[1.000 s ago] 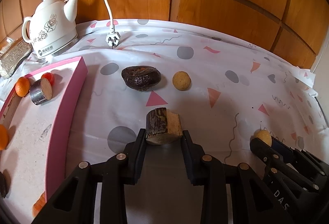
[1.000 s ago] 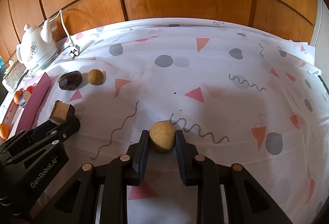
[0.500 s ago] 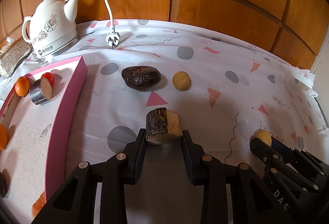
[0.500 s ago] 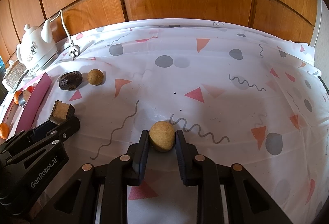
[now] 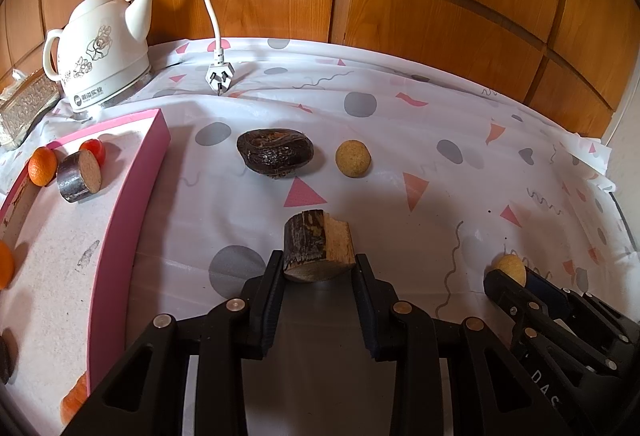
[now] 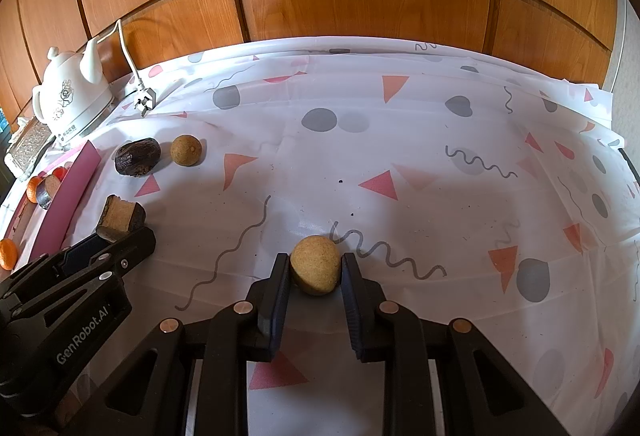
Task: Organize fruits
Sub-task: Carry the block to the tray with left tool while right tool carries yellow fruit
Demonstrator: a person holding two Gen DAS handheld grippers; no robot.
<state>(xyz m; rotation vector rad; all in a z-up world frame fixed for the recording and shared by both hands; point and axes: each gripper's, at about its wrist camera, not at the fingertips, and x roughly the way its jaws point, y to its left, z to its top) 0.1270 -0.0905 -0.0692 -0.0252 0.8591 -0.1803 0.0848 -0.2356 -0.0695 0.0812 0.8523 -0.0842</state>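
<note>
left tongs (image 5: 319, 266) clamped on dark-skinned cut chunk (image 5: 318, 251), held over counter (image 5: 400, 139) | right tongs (image 6: 315, 270) clamped on tan round fruit (image 6: 315, 270) | ahead of left tongs: dark wrinkled fruit (image 5: 275, 152), second tan ball (image 5: 353, 158) | pink tray (image 5: 132, 195) to their left, holding oranges and a cut piece.
</note>
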